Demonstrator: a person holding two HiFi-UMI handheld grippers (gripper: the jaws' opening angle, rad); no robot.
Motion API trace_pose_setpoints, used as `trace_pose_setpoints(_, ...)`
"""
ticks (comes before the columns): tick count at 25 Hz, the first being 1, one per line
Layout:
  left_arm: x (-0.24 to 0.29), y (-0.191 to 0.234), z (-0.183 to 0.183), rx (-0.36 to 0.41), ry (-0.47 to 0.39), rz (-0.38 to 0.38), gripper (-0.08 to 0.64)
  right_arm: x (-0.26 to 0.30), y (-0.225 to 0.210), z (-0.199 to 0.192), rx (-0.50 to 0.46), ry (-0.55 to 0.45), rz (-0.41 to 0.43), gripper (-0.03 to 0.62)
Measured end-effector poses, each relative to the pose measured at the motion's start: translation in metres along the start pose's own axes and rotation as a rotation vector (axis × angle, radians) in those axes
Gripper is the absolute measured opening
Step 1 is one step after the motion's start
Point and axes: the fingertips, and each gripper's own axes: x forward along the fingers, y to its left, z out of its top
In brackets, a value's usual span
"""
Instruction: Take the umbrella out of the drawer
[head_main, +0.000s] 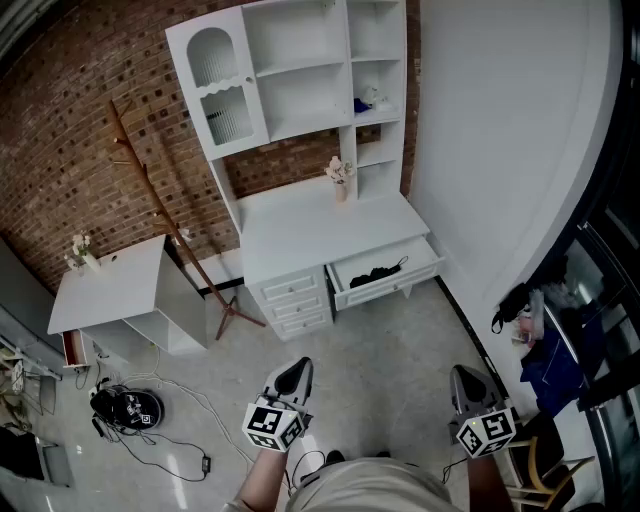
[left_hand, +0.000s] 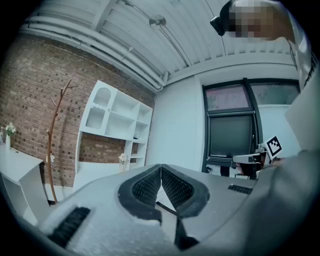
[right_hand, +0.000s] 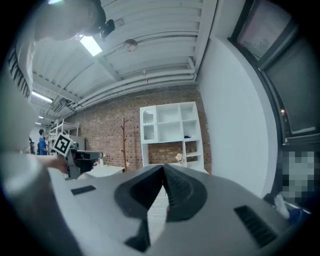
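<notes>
A black umbrella (head_main: 376, 272) lies in the pulled-out drawer (head_main: 385, 287) of a white desk with a shelf unit (head_main: 300, 90) on top. Both grippers are held low, well short of the desk, pointing level toward it. My left gripper (head_main: 297, 372) is shut with nothing between its tips (left_hand: 160, 167). My right gripper (head_main: 466, 378) is also shut and empty, its tips meeting (right_hand: 163, 167). In the right gripper view the shelf unit (right_hand: 170, 127) stands straight ahead, far off.
A wooden coat stand (head_main: 165, 215) leans left of the desk. A small white table (head_main: 110, 285) stands further left, with a black round device (head_main: 128, 408) and cables on the floor. A dark window wall and clutter (head_main: 545, 350) line the right side.
</notes>
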Motion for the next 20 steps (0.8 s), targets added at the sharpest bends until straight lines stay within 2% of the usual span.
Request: trace_pose_setpoints(20,-0.003,-0.021,-0.008,0.000,0.024,-0.001,0.025,-0.010,-0.004,0.003,0.002,-0.010,0.031,0.028)
